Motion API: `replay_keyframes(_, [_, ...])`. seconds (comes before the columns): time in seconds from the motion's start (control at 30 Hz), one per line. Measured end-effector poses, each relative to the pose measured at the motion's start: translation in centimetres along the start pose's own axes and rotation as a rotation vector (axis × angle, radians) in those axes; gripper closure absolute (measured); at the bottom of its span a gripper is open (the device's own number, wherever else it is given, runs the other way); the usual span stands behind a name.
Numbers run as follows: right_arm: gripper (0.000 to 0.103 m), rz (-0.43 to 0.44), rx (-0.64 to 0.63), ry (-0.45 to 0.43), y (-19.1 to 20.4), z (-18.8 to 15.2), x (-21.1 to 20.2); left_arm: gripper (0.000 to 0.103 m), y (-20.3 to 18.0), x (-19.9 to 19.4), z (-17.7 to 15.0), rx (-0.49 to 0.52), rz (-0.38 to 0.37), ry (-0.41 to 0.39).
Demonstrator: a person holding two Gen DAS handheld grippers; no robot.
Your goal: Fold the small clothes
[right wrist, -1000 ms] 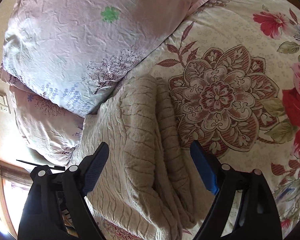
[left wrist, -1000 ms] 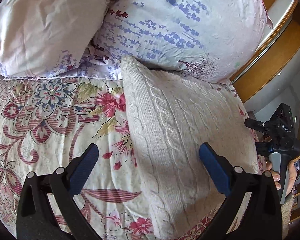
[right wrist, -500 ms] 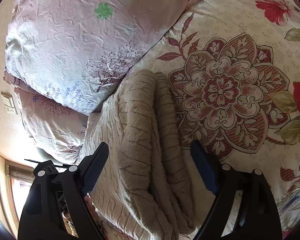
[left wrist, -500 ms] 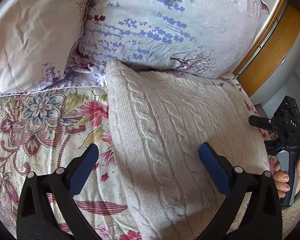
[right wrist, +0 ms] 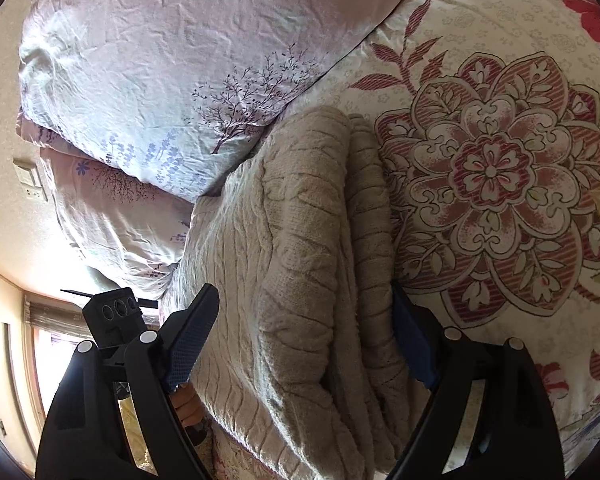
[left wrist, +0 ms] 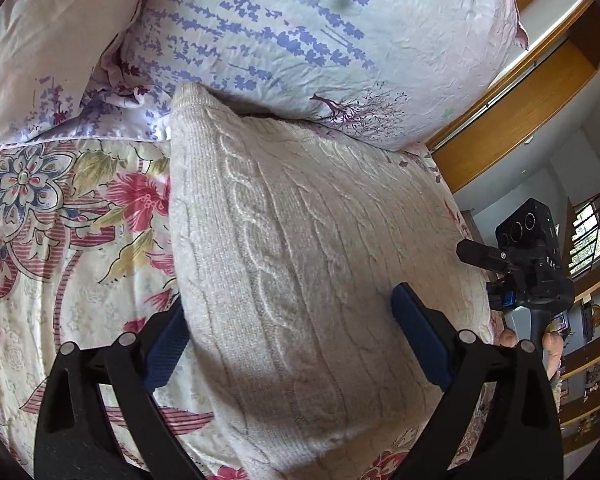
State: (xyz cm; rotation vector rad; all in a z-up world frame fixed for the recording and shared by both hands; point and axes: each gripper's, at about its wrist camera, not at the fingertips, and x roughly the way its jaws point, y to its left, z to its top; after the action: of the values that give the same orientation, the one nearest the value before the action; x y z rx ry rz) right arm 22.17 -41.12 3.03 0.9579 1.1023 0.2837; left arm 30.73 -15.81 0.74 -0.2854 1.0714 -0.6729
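**Folded knit straddled by both grippers at the bed's near side**

Nearest, the left gripper [left wrist: 290, 338] is seen with its jaws wide but closing, the cream cable-knit sweater [left wrist: 300, 248] lying between the blue pads; whether the pads press on the cloth cannot be told. The sweater's left folded edge runs just inside the left pad, and flowered bedspread [left wrist: 60, 220] lies bare beside it. The right gripper [right wrist: 300, 346] is likewise spread across the same sweater [right wrist: 300, 248], over the stacked, rolled edges on its right side; its right pad is partly hidden behind the fold, so contact cannot be judged. Open bedspread [right wrist: 500, 160] is shown beyond that edge. In the left wrist view the other gripper's handle and a person's fingers [left wrist: 552, 344] are seen at the bed's right side. Farther off, the sweater's far corner is tucked against a lavender-print pillow [left wrist: 320, 40], with a second pillow [left wrist: 40, 40] to its left, so little room remains behind. A wooden frame [left wrist: 540, 92] is visible past the pillows.
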Motion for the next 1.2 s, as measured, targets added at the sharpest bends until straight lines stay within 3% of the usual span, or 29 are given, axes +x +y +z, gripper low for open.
replay_keyframes(0.13, [0.019, -0.027, -0.033, 0.008, 0.9, 0.3, 0.7, 0.011, 0.3, 0.0, 0.1, -0.028, -0.028, -0.008])
replay_keyframes(0.2, [0.031, -0.050, -0.030, 0.018, 1.3, 0.6, 1.5, 0.013, 0.7, -0.2, 0.0, -0.055, -0.049, -0.013])
replay_keyframes(0.37, [0.039, -0.064, -0.035, 0.007, 1.4, 1.2, 2.4, 0.023, 1.7, -0.9, -0.3, -0.100, -0.079, -0.022])
replay_keyframes(0.4, [0.045, -0.049, -0.015, 0.004, 0.9, 1.2, 2.3, 0.024, 2.0, -1.0, -0.3, -0.111, -0.086, -0.024])
replay_keyframes(0.43, [0.057, -0.023, 0.010, 0.001, 0.4, 1.2, 2.2, 0.028, 2.3, -1.0, -0.3, -0.126, -0.094, -0.029])
replay_keyframes(0.5, [0.067, 0.048, 0.045, -0.002, -0.6, 1.0, 1.9, 0.036, 3.2, -1.2, -0.2, -0.163, -0.125, -0.033])
replay_keyframes(0.63, [0.069, 0.054, 0.014, -0.029, 0.1, 0.3, 1.5, 0.058, 4.8, -1.8, -0.4, -0.233, -0.187, -0.051])
replay_keyframes(0.73, [0.070, 0.078, -0.012, -0.046, 1.5, -0.2, 1.0, 0.066, 4.9, -2.7, -0.6, -0.218, -0.187, -0.071])
replay_keyframes(0.97, [0.071, 0.125, -0.078, -0.004, 6.1, -2.5, 3.3, 0.068, 6.0, -8.8, -2.4, -0.156, -0.166, -0.130])
replay_keyframes(1.2, [0.072, 0.211, -0.186, 0.102, 11.7, -6.1, 10.1, 0.068, 11.8, -17.7, -5.8, -0.173, -0.058, -0.183])
